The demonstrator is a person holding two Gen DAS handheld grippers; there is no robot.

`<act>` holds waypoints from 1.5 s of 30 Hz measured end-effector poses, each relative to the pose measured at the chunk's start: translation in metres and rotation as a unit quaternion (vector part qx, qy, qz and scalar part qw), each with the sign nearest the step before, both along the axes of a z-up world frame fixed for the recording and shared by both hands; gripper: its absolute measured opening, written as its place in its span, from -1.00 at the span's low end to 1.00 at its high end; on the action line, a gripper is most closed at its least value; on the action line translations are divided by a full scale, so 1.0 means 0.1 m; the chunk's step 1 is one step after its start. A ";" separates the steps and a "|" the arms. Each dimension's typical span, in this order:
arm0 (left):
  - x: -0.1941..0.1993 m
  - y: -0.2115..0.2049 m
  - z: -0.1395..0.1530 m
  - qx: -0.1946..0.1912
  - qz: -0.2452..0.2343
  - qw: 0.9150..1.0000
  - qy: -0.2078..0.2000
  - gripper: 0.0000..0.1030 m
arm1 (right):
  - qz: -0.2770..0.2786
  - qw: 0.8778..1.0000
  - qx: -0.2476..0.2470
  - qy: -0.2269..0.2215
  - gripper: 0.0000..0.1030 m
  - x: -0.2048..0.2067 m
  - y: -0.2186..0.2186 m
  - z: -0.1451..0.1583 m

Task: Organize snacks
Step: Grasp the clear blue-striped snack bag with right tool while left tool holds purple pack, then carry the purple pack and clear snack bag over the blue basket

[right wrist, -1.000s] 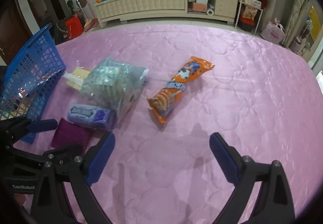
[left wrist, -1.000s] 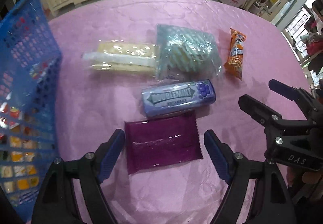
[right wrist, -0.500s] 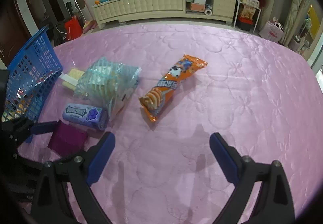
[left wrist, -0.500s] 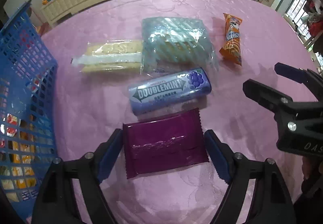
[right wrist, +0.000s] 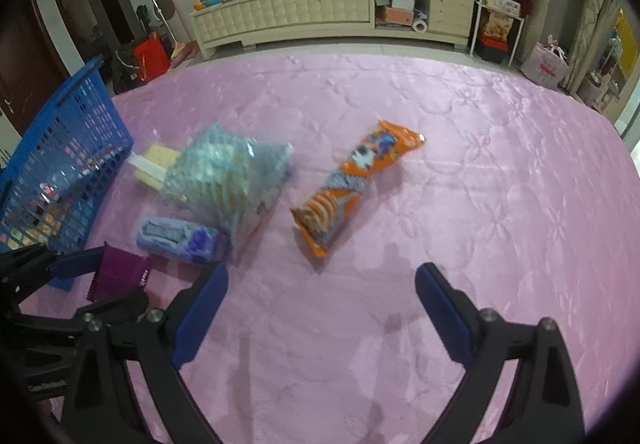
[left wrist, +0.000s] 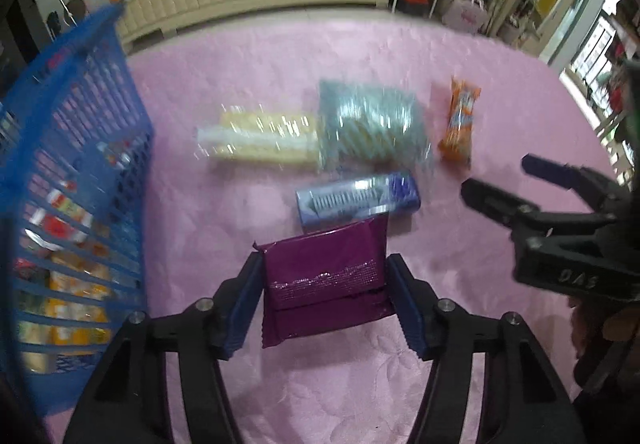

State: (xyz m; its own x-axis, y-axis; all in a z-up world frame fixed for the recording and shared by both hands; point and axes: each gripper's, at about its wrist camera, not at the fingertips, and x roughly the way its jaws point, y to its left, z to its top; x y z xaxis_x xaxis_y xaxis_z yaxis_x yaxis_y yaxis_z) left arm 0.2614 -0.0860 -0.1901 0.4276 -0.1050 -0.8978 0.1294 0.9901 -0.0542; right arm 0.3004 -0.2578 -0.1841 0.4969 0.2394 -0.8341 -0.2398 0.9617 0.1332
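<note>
A dark purple packet (left wrist: 324,276) sits between the blue pads of my left gripper (left wrist: 323,268). The jaws are closing, and both pads press on its sides, so its far edge stands up off the pink cloth. From the right wrist view the same packet (right wrist: 120,276) shows at the lower left in that left gripper (right wrist: 100,284). My right gripper (right wrist: 322,272) is open above bare cloth, with an orange biscuit packet (right wrist: 356,184) just beyond it. In the left wrist view the right gripper (left wrist: 498,176) hangs at the right.
A blue basket (left wrist: 68,184) holding several snacks stands at the left. Beyond the purple packet lie a Doublemint gum box (left wrist: 358,198), a blue-green biscuit bag (left wrist: 372,124), a clear pack of yellow wafers (left wrist: 260,136) and the orange packet (left wrist: 458,124). A pink cloth (right wrist: 480,204) covers the table.
The left jaws have come in from wide apart onto the purple packet's sides, and the packet's far edge has lifted. The right gripper has stayed where it was.
</note>
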 end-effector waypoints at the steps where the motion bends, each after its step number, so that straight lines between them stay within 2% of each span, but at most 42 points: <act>1: -0.01 0.01 0.05 -0.001 0.002 1.000 -0.007 0.15 | 0.004 1.000 0.006 -0.004 0.87 0.01 0.02 0.03; 4: 0.01 0.02 0.15 0.000 0.010 1.000 -0.025 0.15 | 0.027 0.999 0.013 -0.023 0.87 0.05 0.13 0.11; 8: 0.15 0.12 0.13 0.016 0.015 0.999 -0.036 0.15 | 0.059 0.998 0.019 -0.028 0.87 0.15 0.26 0.16; 11: 0.15 0.14 0.11 0.032 0.021 0.998 -0.047 0.15 | 0.103 0.994 -0.013 -0.025 0.88 0.25 0.40 0.14; 13: 0.17 0.16 0.10 0.036 0.026 0.998 -0.049 0.15 | 0.141 0.988 -0.055 -0.032 0.88 0.31 0.51 0.11; 15: 0.21 0.20 0.10 0.036 0.026 0.998 -0.048 0.15 | 0.169 0.982 -0.071 -0.038 0.88 0.36 0.58 0.08; 18: 0.22 0.17 0.09 0.045 0.025 0.997 -0.049 0.15 | 0.193 0.977 -0.077 -0.042 0.88 0.42 0.64 0.01; 19: 0.26 0.18 0.09 0.047 0.025 0.997 -0.047 0.15 | 0.203 0.976 -0.065 -0.041 0.88 0.44 0.65 -0.02; 22: 0.29 0.15 0.06 0.054 0.019 0.997 -0.044 0.15 | 0.245 0.968 -0.049 -0.014 0.87 0.54 0.72 -0.15; 25: 0.30 0.17 0.06 0.053 0.017 0.998 -0.038 0.15 | 0.265 0.962 -0.061 -0.036 0.87 0.61 0.78 -0.19; 26: 0.30 0.17 0.05 0.053 0.017 0.998 -0.036 0.15 | 0.267 0.961 -0.056 -0.043 0.84 0.63 0.78 -0.18; 31: 0.29 0.14 0.04 0.056 0.013 0.998 -0.036 0.15 | 0.305 0.949 -0.046 -0.061 0.30 0.63 0.84 -0.22; 38: 0.15 0.07 0.20 0.055 0.009 0.997 -0.054 0.15 | 0.277 0.957 -0.061 -0.056 0.23 0.41 0.67 -0.11; 45: -0.08 -0.01 0.43 0.050 -0.003 0.996 -0.078 0.15 | 0.251 0.965 -0.053 -0.064 0.23 -0.02 0.45 0.22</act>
State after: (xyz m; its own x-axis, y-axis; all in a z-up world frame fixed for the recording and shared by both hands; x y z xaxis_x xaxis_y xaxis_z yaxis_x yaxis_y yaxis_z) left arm 0.2537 -0.0869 -0.1472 0.5628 -0.0214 -0.8263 0.1350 0.9886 0.0663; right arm 0.2984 -0.2128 -0.1625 0.4412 0.3922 -0.8071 -0.6860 0.7273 -0.0215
